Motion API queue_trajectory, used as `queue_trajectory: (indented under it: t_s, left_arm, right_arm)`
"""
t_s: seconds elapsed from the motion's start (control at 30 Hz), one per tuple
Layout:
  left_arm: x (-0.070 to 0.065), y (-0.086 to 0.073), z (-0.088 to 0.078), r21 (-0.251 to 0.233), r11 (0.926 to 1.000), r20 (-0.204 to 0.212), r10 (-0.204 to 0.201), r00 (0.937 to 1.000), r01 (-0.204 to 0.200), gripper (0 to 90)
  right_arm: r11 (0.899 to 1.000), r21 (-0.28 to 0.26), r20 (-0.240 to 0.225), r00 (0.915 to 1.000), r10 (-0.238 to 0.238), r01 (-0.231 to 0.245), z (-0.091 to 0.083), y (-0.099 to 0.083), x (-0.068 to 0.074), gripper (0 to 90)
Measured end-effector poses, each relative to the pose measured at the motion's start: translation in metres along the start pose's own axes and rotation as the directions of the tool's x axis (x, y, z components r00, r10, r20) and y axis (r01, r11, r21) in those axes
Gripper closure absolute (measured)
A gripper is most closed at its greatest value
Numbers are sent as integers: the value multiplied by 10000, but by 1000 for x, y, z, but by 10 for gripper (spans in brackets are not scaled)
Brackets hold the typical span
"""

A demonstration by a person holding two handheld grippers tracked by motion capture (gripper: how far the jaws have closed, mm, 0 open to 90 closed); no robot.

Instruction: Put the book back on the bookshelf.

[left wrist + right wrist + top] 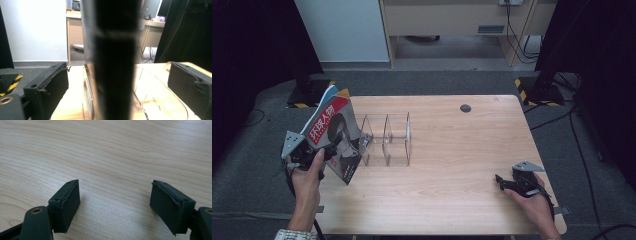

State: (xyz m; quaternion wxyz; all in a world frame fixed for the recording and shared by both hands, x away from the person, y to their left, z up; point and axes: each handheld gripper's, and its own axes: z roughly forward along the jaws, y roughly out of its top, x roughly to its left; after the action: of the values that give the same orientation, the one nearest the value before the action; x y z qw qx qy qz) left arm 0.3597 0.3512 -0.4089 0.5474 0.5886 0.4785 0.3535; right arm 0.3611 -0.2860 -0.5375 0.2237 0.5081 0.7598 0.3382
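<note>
L gripper [319,155] & R gripper [507,184]: jaws wide apart

Wooden table [447,190], round cable hole [465,108] near far edge. Grey carpet [422,82]. White panel [344,30], beige desk [452,20] behind.

Red-and-grey magazine [334,137], pale wood-grain table [452,190]

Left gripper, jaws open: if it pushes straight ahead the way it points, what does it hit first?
The magazines. In the left gripper view their dark edge stands upright between the open jaws of the left gripper, close ahead. The clear acrylic file rack lies just behind; depth there is uncertain.
</note>
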Motion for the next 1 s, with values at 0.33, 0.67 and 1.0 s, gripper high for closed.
queue_trajectory:
  t_s: [0.33,0.67,1.0]
  left_arm:
    - [-6,-8,-7,99,9999,169,70,9998,-72,18]
    - [-11,-13,-12,286,9989,236,372,9990,-379,17]
    - [-11,-13,-13,486,9975,207,500,9985,-509,19]
  right_arm:
    - [10000,17,-58,10000,-52,52,0,0,1,238]
    - [10000,27,-80,10000,-18,18,0,0,2,235]
    - [10000,37,-73,10000,-11,11,0,0,2,227]
